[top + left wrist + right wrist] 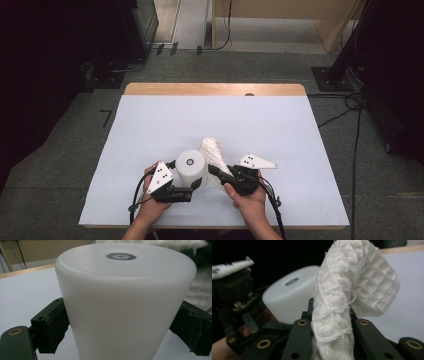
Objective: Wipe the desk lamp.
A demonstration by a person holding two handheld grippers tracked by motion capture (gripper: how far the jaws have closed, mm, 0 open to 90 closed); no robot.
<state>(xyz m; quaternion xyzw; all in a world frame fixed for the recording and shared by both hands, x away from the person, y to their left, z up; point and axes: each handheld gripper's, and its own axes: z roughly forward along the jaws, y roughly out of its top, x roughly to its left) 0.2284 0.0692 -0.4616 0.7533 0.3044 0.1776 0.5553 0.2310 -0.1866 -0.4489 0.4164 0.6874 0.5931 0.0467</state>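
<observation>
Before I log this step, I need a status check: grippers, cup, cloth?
Left gripper clamped on white cup. Right gripper shut on white waffle cloth, held beside cup. Nothing in the way.

On the table [150, 120], the cup [191, 169] stands near the six o'clock edge. The cloth [214, 154] rises at the cup's three o'clock side, just beside it.

A wooden table [215, 89] bears a pale sheet [165, 125], with a white cup [191, 167] standing on it
</observation>
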